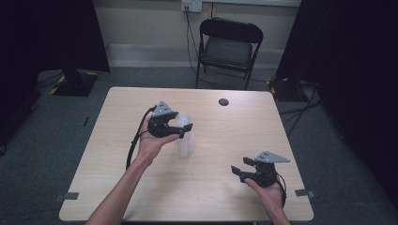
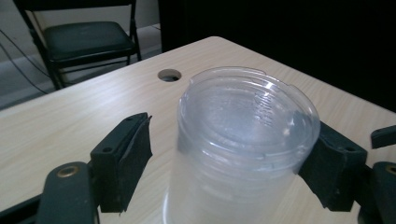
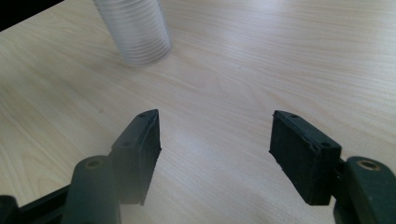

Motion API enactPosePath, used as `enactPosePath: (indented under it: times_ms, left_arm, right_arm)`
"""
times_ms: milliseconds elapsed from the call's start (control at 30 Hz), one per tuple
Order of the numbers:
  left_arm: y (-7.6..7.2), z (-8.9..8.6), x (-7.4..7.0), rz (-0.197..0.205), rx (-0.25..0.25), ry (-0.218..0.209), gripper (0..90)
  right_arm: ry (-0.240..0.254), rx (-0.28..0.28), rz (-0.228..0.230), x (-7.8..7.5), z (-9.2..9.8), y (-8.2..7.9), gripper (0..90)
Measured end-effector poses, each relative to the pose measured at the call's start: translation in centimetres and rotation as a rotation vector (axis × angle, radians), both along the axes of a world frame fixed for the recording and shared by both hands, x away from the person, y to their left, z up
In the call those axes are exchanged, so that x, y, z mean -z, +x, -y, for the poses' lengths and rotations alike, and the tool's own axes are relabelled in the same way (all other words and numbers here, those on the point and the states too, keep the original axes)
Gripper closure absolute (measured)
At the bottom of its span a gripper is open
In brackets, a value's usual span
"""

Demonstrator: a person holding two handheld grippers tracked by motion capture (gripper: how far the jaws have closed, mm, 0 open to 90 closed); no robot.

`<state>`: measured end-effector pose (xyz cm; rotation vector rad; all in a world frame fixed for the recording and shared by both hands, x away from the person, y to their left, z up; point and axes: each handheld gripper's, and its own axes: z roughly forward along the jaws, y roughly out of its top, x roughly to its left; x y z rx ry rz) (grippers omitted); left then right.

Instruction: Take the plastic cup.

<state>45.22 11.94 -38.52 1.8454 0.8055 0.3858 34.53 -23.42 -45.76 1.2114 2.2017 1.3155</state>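
Right tongs [image 1: 240, 169] at five o'clock on the counter [image 1: 220, 197] — jaws spread wide, nothing between them. Left tongs [image 2: 224, 154] near centre, jaws parted either side of a clear plastic cup stack [image 2: 240, 140] standing upright; right pad touching, left pad apart. Chair [image 1: 228, 47] at twelve o'clock, beyond the counter.

The person's two bare forearms enter from six o'clock. The left hand [image 1: 152, 140] holds the left tongs [image 1: 184, 127] raised near the middle of the surface, pointing toward three o'clock, jaws spread wide: one pad touches what stands between them, the other stands clear. The right hand [image 1: 270, 192] holds the right tongs [image 1: 238, 168] low at about four o'clock, pointing toward nine o'clock, jaws wide apart.
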Motion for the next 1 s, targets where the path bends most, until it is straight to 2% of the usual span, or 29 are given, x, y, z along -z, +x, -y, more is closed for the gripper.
enactPosePath:
  times_ms: [67,167,233,267,367,433,500,567,667,733,833,1000]
  left_arm:
    - [0.1,0.2,0.3,0.004,0.006,0.022,23.0]
    - [0.2,0.4,0.5,-0.010,0.009,0.007,23.2]
    - [0.3,0.7,0.7,0.006,0.001,0.055,23.0]
    - [0.4,0.8,0.9,0.001,0.007,0.065,23.0]
    - [0.5,0.8,1.5,-0.013,0.002,0.065,23.7]
    - [0.7,0.8,2.0,-0.037,0.003,0.041,23.5]
    - [0.8,0.8,2.4,-0.041,-0.002,0.045,22.4]
    - [0.8,0.8,2.6,-0.051,-0.008,0.027,21.1]
    - [0.7,0.9,2.5,-0.037,-0.006,0.054,22.4]
    - [0.7,1.0,2.5,-0.037,-0.005,0.050,23.1]
    - [0.5,1.1,2.4,-0.031,0.004,0.057,30.1]
    - [0.5,0.9,2.3,-0.025,0.000,0.059,31.8]
  right_arm:
    - [0.000,-0.002,0.004,0.0,0.1,0.0,33.9]
    - [0.005,-0.001,0.000,0.1,0.1,0.0,34.0]
    - [0.006,-0.001,-0.001,0.1,0.1,0.0,33.9]
    - [0.005,0.000,-0.002,0.1,0.2,0.0,33.9]
    - [0.006,0.001,-0.006,0.1,0.2,0.0,33.9]
    - [0.010,0.002,-0.007,0.1,0.2,0.0,33.9]
    - [0.009,0.003,-0.006,0.1,0.3,0.0,33.8]
    - [0.011,0.003,-0.006,0.1,0.3,0.0,33.6]
    - [0.013,0.006,-0.009,0.1,0.3,0.0,33.6]
    - [0.013,0.008,-0.011,0.1,0.3,0.0,33.6]
    - [0.013,0.011,-0.017,0.2,0.3,0.1,33.6]
    - [0.017,0.010,-0.018,0.2,0.4,0.1,33.6]
